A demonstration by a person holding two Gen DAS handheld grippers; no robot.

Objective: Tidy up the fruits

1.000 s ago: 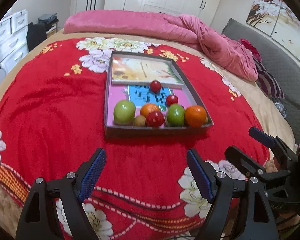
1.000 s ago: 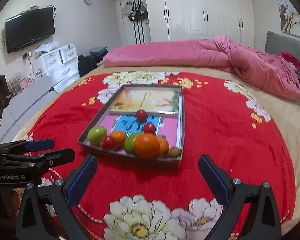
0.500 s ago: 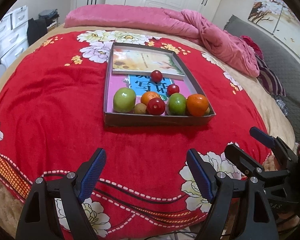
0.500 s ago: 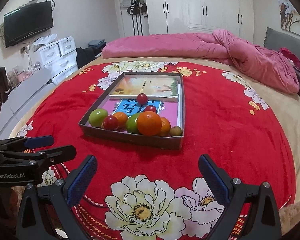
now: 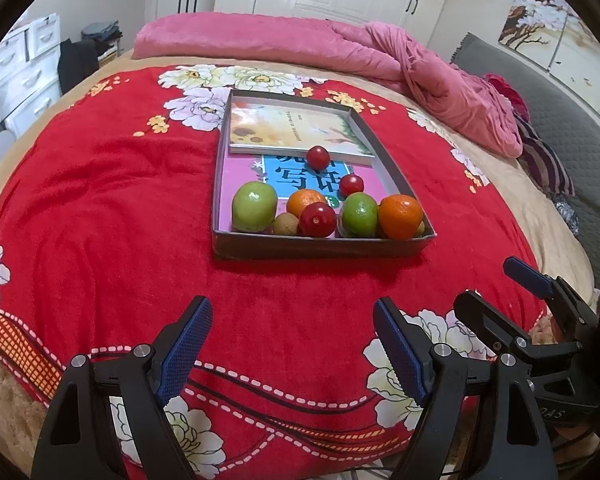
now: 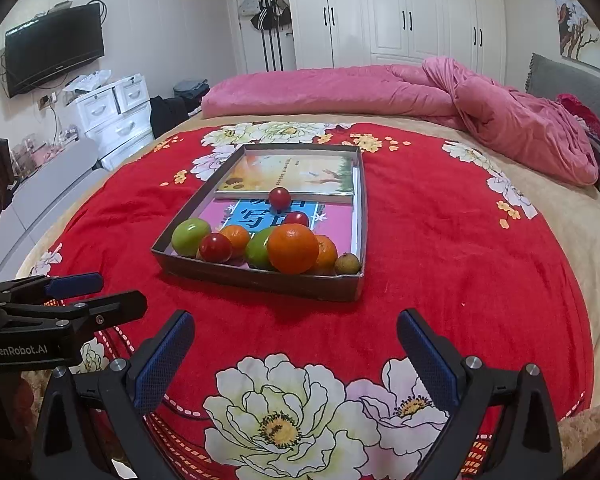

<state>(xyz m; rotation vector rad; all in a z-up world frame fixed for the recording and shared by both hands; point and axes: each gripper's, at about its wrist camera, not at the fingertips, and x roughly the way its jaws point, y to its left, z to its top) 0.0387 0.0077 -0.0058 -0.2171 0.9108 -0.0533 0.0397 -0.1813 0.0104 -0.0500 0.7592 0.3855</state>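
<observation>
A shallow grey box (image 5: 320, 248) sits mid-bed on the red flowered blanket, holding two books and several fruits. Along its near wall lie a green apple (image 5: 254, 207), a red fruit (image 5: 318, 219), a second green fruit (image 5: 359, 209) and a large orange (image 5: 400, 216). Two small red fruits (image 5: 318, 157) rest on the books farther back. My left gripper (image 5: 290, 312) hovers open short of the box, nothing between its blue pads. My right gripper (image 6: 295, 320) is open and empty too, facing the box (image 6: 260, 280) and the orange (image 6: 293, 249) from the other side.
A pink quilt (image 6: 380, 88) is bunched along the bed's far side. White drawers (image 6: 112, 112) and a wall television (image 6: 54, 48) stand to the left, white wardrobes behind. Open red blanket (image 5: 100, 208) surrounds the box. Each gripper shows at the other view's edge.
Both views shifted slightly a second ago, so the box sits a little higher in the picture. Fruits have not moved, and both grippers stay open.
</observation>
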